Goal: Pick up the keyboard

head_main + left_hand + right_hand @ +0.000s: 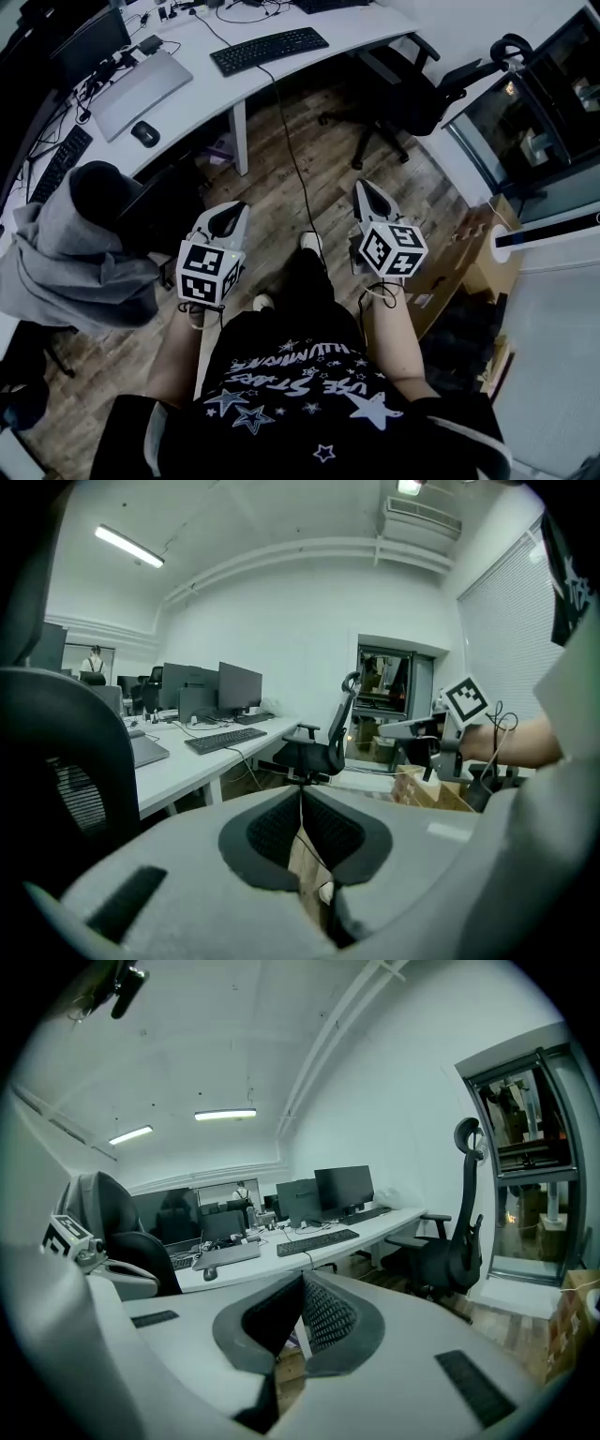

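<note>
The keyboard lay flat on the white table, close to the table's front edge and toward the right in the head view. Nothing touched it, and it was well apart from both grippers. A dark cable ran from its near side over the table edge and down across the wooden floor.

Left of the keyboard on the same table sat a closed silver laptop, with a dark mouse just beside its near corner. Farther left lay a second keyboard. A black office chair stood to the right of the table. A grey hoodie was draped over another chair at the left, near the left gripper.

The left gripper was held low in front of the person, over the floor. Its jaws were closed together with nothing between them. In the left gripper view the pads met at the centre line, and the keyboard lay far ahead on the table, off to the left. The right gripper was held about level with it and well apart to the right, its jaws likewise closed and empty. Both pointed toward the table and tilted slightly down. A cardboard box sat on the floor to the right of the right gripper.
</note>
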The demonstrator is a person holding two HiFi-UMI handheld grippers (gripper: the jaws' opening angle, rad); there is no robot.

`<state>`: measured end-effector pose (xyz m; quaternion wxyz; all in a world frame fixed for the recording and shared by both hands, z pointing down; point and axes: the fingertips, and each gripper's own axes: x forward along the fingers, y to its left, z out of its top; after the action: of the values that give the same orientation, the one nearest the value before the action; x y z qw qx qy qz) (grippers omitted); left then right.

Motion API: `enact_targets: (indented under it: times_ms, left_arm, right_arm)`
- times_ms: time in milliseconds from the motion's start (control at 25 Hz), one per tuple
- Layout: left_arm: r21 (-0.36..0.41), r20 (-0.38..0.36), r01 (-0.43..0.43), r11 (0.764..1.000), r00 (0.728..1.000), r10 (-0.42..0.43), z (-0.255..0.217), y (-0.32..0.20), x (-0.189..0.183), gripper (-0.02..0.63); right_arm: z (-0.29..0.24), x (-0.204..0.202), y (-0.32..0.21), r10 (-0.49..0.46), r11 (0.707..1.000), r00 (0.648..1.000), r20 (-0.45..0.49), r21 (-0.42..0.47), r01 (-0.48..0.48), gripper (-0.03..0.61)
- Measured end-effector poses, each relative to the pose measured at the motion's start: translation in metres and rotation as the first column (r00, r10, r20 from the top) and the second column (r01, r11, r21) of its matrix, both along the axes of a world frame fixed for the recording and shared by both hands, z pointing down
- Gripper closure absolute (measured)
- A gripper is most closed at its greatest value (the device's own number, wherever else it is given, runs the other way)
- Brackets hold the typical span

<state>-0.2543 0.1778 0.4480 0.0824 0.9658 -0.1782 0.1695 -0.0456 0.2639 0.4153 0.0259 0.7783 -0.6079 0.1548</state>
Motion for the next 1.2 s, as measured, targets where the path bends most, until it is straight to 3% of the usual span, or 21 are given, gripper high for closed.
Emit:
enact_targets:
  times_ms: [280, 560, 680, 720, 760, 800, 960, 1200]
  left_arm:
    - [0.020, -0.009, -0.009, 1.000, 1.000, 0.009, -0.010, -0.027, 0.023, 0.589]
    - [0.023, -0.026, -0.016, 1.000, 1.000, 0.017, -0.016, -0.055, 0.054, 0.586]
    - [0.039, -0.024, -0.006, 0.999, 1.000, 0.007, -0.018, -0.070, 0.069, 0.575]
    - [0.041, -0.020, -0.003, 0.999, 1.000, 0.004, -0.018, -0.076, 0.075, 0.532]
    - [0.040, -0.015, 0.000, 0.999, 1.000, 0.000, -0.017, -0.081, 0.081, 0.431]
    - [0.038, -0.010, 0.006, 0.999, 1.000, -0.006, -0.016, -0.087, 0.087, 0.370]
    - [0.035, -0.014, 0.048, 0.998, 0.999, -0.048, -0.018, -0.111, 0.115, 0.269]
    - [0.021, 0.007, 0.124, 0.992, 0.992, -0.124, -0.015, -0.144, 0.163, 0.218]
  right_arm:
    - [-0.012, 0.018, -0.023, 0.009, 0.998, 1.000, -0.004, 0.055, -0.009, 0.574]
    - [-0.007, 0.051, -0.058, -0.009, 0.998, 0.997, 0.071, 0.070, 0.004, 0.572]
    - [-0.001, 0.062, -0.085, -0.064, 0.996, 0.992, 0.107, 0.071, 0.057, 0.438]
    - [0.000, 0.066, -0.095, -0.083, 0.995, 0.990, 0.115, 0.071, 0.075, 0.402]
    - [0.002, 0.071, -0.104, -0.101, 0.993, 0.988, 0.119, 0.069, 0.093, 0.364]
    - [0.003, 0.077, -0.113, -0.117, 0.992, 0.986, 0.122, 0.067, 0.110, 0.336]
    - [0.006, 0.105, -0.151, -0.183, 0.982, 0.970, 0.162, 0.066, 0.174, 0.247]
    - [0.011, 0.162, -0.191, -0.241, 0.970, 0.947, 0.213, 0.053, 0.235, 0.158]
